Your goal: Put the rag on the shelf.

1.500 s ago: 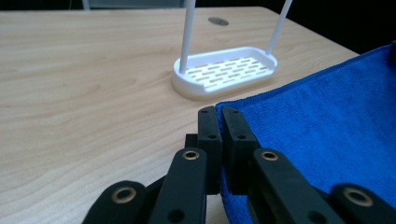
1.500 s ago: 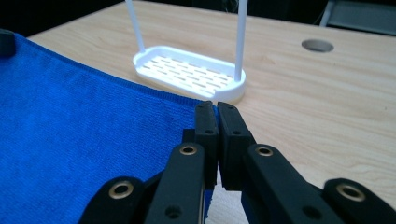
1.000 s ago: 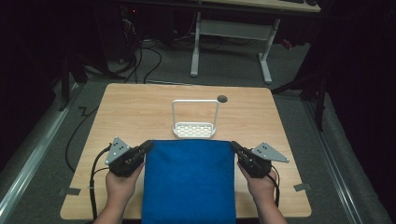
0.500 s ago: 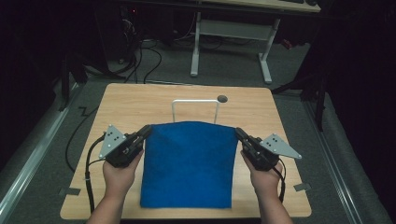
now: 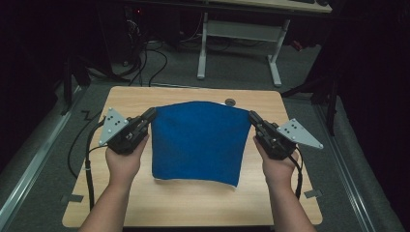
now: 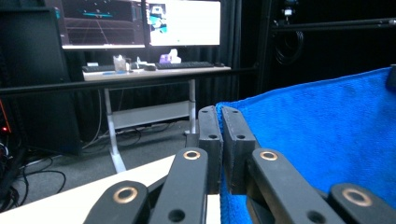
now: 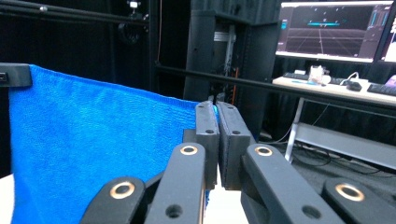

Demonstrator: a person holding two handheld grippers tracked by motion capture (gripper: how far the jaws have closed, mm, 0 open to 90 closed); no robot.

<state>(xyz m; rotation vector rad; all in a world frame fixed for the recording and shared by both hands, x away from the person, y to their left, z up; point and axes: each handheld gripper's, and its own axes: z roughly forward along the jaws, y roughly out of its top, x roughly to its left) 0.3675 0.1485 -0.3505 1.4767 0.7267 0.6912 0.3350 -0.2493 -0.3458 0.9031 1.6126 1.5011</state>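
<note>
A blue cloth [image 5: 198, 142] hangs stretched between both grippers above the wooden table [image 5: 193, 203]; its lower edge rests near the table's front. My left gripper [image 5: 151, 115] is shut on the cloth's upper left corner [image 6: 224, 108]. My right gripper [image 5: 252, 117] is shut on the upper right corner [image 7: 211, 110]. In the left gripper view the cloth [image 6: 322, 135] spreads away to the right, and in the right gripper view the cloth [image 7: 93, 140] spreads to the left. The raised cloth hides the table's middle behind it.
A small dark hole [image 5: 230, 102] sits near the table's far edge. Beyond the table stands a white-legged desk [image 5: 241, 34] with cables on the floor. Monitors [image 6: 182, 21] and a keyboard rest on that desk.
Both grippers have lifted the cloth's far corners up and away from me, raising it off the table. The white rack seen earlier is now hidden behind the cloth.
</note>
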